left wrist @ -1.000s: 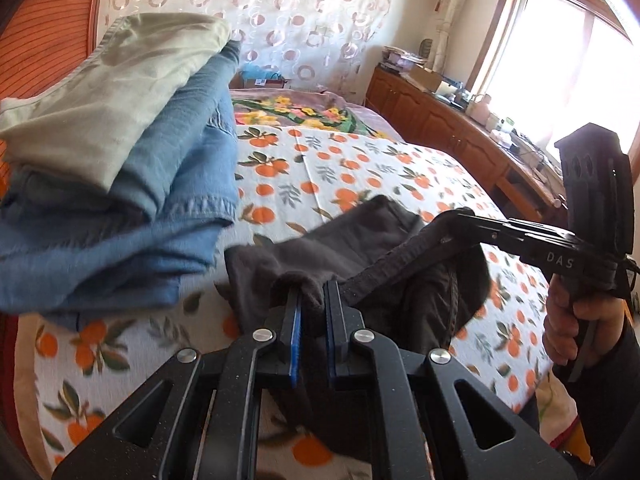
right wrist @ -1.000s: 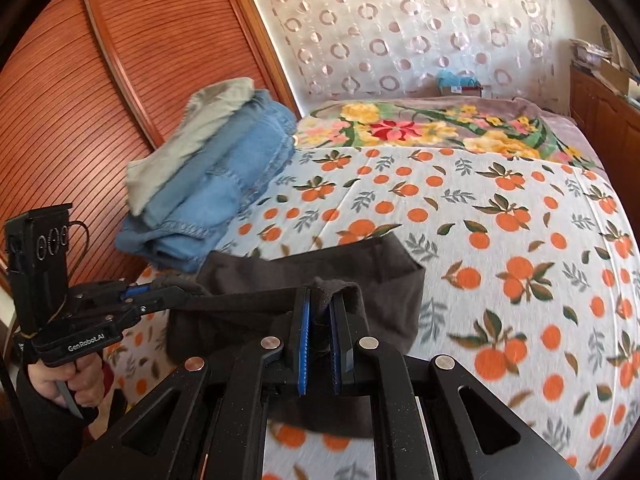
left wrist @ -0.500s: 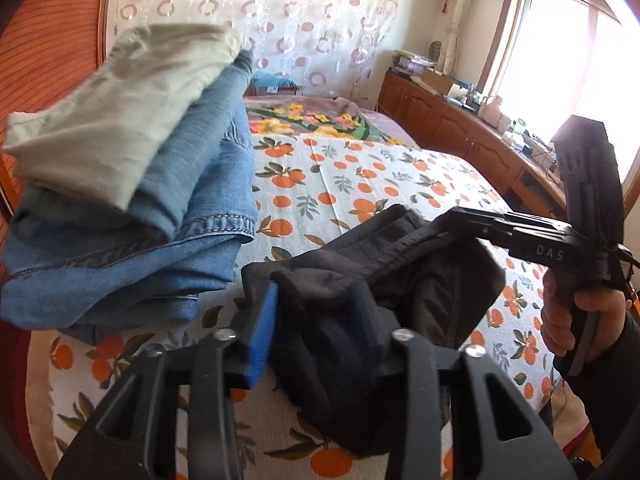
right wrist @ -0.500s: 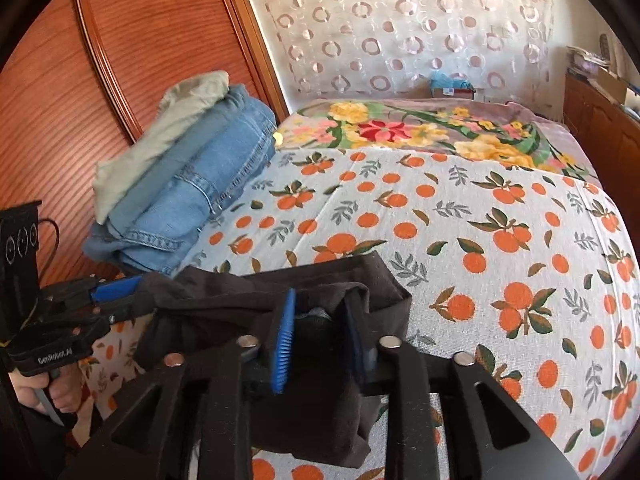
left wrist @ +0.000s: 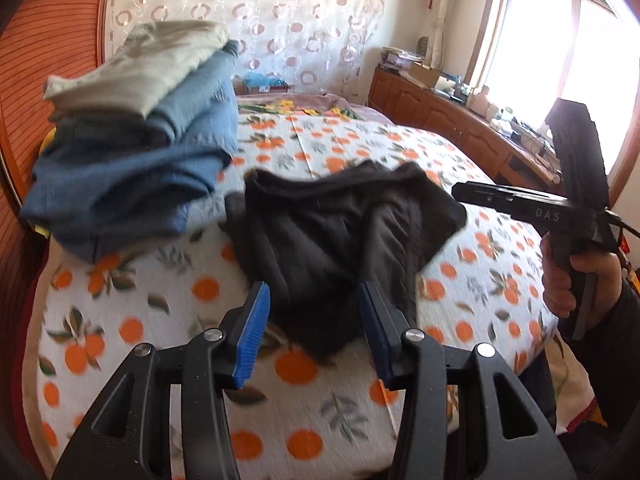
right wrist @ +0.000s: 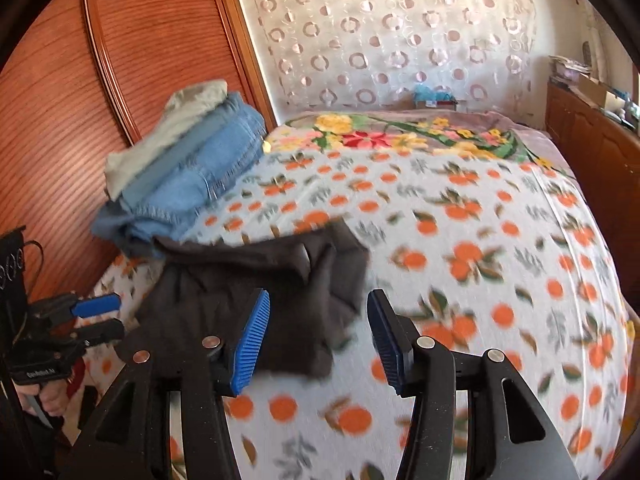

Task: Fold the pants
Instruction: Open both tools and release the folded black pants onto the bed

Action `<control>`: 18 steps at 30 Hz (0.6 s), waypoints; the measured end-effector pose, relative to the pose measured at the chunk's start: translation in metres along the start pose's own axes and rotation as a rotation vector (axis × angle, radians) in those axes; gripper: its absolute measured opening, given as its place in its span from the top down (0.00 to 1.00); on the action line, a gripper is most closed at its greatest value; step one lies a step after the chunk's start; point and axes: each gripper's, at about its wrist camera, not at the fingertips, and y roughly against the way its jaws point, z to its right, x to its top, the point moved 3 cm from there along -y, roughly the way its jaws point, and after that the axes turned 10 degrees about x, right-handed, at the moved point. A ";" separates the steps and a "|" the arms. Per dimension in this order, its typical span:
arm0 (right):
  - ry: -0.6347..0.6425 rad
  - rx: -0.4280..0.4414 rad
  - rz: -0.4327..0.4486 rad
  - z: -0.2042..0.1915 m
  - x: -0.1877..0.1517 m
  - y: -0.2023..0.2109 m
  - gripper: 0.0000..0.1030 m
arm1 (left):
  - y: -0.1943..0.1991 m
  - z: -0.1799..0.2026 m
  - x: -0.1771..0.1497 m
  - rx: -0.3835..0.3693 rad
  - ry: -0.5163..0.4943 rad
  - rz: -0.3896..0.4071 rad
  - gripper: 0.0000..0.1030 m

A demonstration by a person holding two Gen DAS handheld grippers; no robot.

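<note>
Dark brown pants [left wrist: 340, 236] lie bunched and loosely folded on the orange-print bed cover [left wrist: 132, 320], near its front edge. My left gripper [left wrist: 314, 300] hovers over their near edge, its jaws opening. The blue pads [left wrist: 252, 332] stand apart and press on nothing, though cloth shows in the gap. My right gripper [right wrist: 318, 304] is likewise opening over the pants [right wrist: 248, 280], its pads clear of the fabric. Each gripper shows in the other's view: the right gripper [left wrist: 460, 192] in a hand at the right, the left gripper [right wrist: 112, 318] at the far left.
A stack of folded blue jeans with a beige garment on top [left wrist: 132, 148] sits left of the pants, against the wooden wardrobe doors [right wrist: 80, 100]. A floral blanket [right wrist: 400, 140] covers the bed's far end. A wooden cabinet [left wrist: 452, 124] runs under the window.
Both grippers were shut on the pants' cloth, which hung stretched between them. Both have opened and let go, and the pants have dropped onto the bed. Both grippers have drawn back a little.
</note>
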 end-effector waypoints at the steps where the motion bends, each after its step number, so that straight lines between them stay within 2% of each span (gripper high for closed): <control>1: -0.002 -0.006 -0.005 0.001 -0.006 0.001 0.49 | 0.002 0.002 -0.005 -0.003 -0.002 -0.004 0.54; 11: 0.013 -0.053 -0.030 0.000 -0.038 0.008 0.49 | 0.008 0.018 -0.035 0.001 -0.037 -0.029 0.54; 18: 0.045 -0.076 -0.018 -0.004 -0.034 0.002 0.49 | -0.003 0.028 -0.021 0.084 -0.126 0.020 0.54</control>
